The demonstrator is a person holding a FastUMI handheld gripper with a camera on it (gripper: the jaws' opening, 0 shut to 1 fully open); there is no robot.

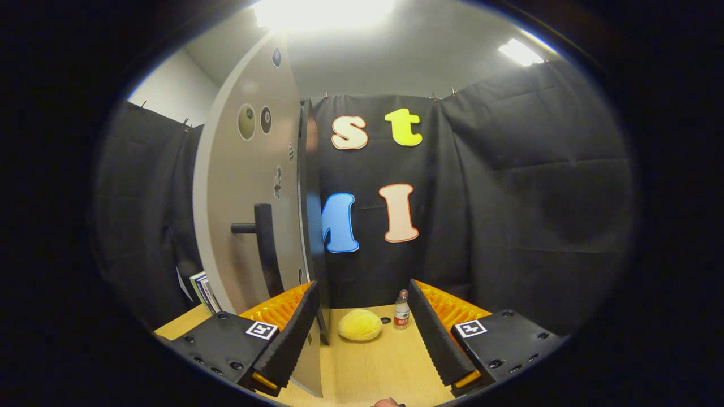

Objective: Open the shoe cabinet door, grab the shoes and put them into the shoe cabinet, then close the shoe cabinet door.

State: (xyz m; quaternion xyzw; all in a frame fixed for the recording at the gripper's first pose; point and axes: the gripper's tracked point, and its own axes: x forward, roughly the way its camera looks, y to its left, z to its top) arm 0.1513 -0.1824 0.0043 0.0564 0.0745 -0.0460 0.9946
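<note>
- The shoe cabinet door (249, 186) stands swung out edge-on, just beside one finger, its dark handle (266, 243) facing outward; judging by that angle, the opening step looks done or nearly so.
- The counter (373, 367) carries everything low ahead, within easy reach.
- The hand-held gripper (365, 333) is spread wide, nothing between its fingers, probably readied for a grasp.
- A yellow fluffy thing (360, 325), likely the shoe to be stored, lies on the counter between and just beyond the fingers.
- A small bottle (401, 310) stands upright just beside it, close enough to get knocked.
</note>
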